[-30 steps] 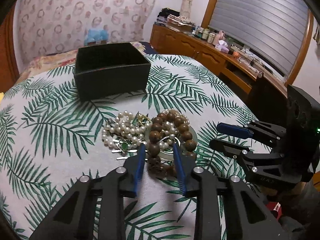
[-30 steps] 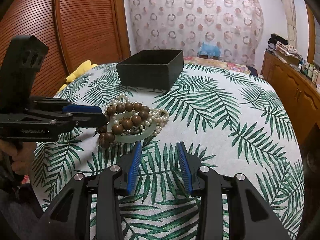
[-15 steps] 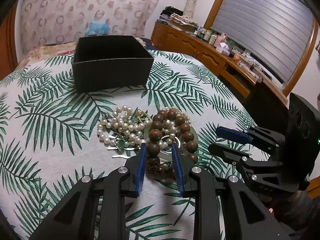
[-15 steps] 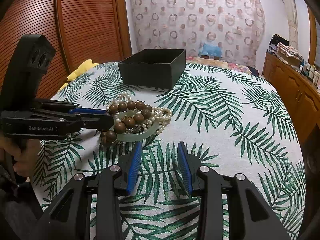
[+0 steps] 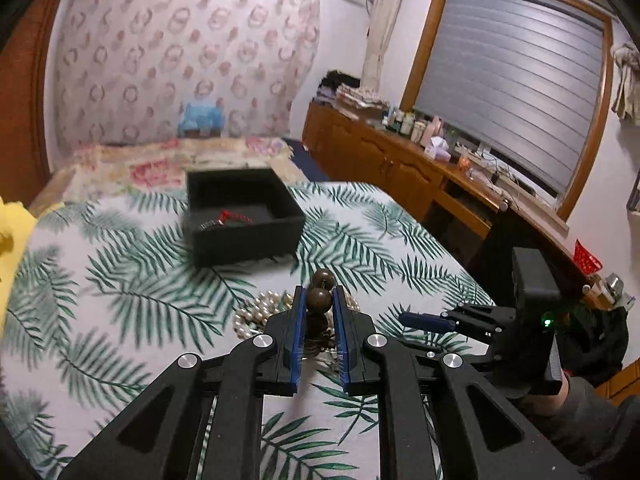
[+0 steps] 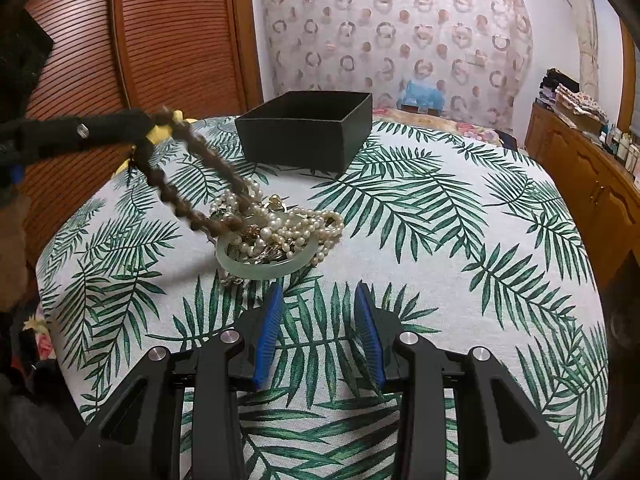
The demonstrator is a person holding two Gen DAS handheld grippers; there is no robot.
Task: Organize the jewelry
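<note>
Change: the left hand-held gripper (image 5: 320, 304) has risen off the pile since a second ago, and the wooden bead strand (image 6: 176, 196), then lying coiled on the heap, is now stretched up from it; the black box (image 5: 244, 220) sits farther off in the left view.
Left hand-held gripper: its jaws have just been closing and are clenched on the wooden bead strand, with one brown bead pinched between the blue pads (image 5: 299, 328) and another poking out past the tips.
Wooden bead strand: hangs in two blurred lines from the left gripper, at upper left in the right view, down to the pile, its lower end still on the heap.
Right hand-held gripper (image 6: 320, 320): jaws part-way apart with nothing between them, over the leaf-print tabletop (image 6: 460, 240), just this side of the pile.
Pile: pearl strands (image 6: 304, 224) tangled over a pale green bangle (image 6: 264, 268), lying on the tabletop between the right gripper and the box.
Black box: open-topped, beyond the pile; a red item and a metallic piece lie inside.
Person: a hand in a dark sleeve (image 5: 580, 404) holds the right gripper.
</note>
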